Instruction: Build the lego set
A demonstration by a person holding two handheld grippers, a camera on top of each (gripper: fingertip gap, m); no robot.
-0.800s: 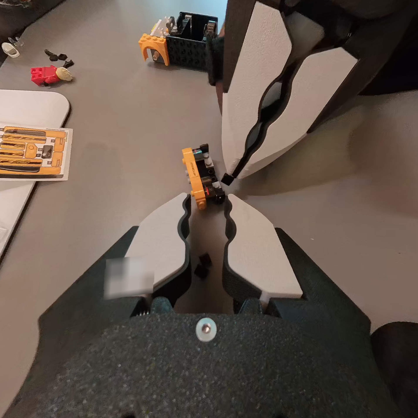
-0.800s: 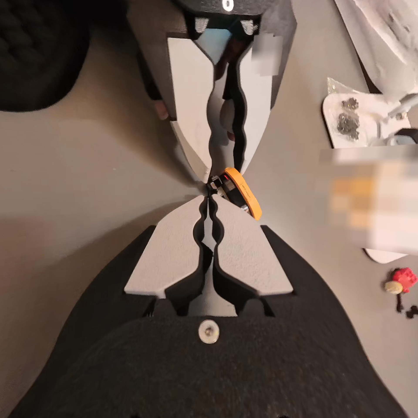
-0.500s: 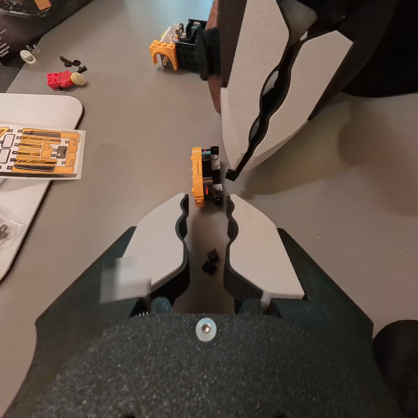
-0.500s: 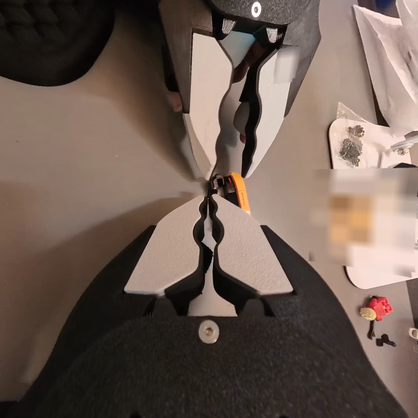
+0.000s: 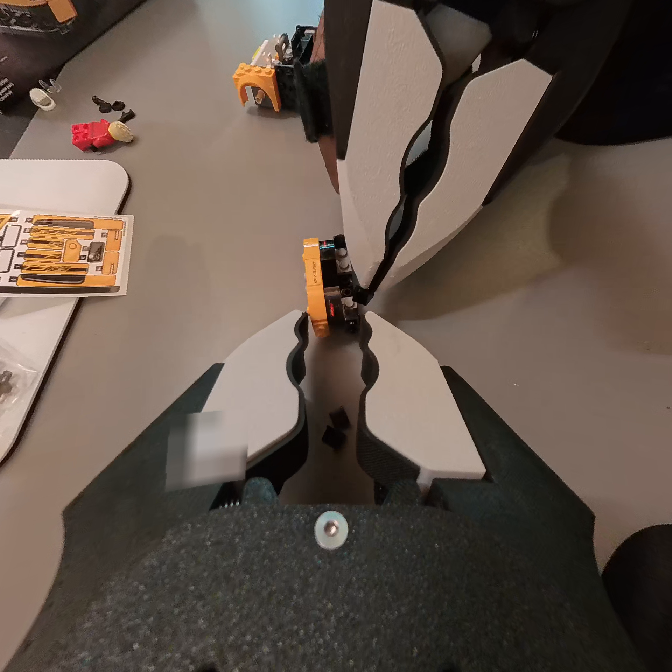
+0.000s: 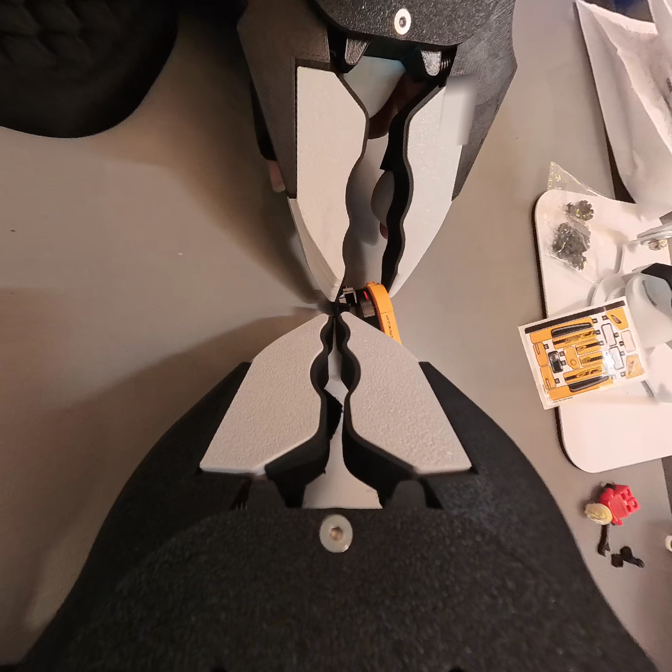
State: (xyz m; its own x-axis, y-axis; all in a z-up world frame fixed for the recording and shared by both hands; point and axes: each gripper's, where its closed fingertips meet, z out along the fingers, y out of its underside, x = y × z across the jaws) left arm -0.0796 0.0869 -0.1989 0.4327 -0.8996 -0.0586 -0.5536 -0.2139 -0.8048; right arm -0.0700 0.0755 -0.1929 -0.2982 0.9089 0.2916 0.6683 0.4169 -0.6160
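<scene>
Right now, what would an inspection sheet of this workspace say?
Surface: matte grey tabletop.
Job's things: small orange-and-black lego assembly; tiny black lego piece.
Clutter: orange sticker sheet on white rounded board; red minifigure part; two loose black bits; orange-arch partial build.
Grippers: left hand-held gripper open around the assembly; right hand-held gripper shut on the black piece.
Cables: nothing seen.
Surroundings: dark box.
</scene>
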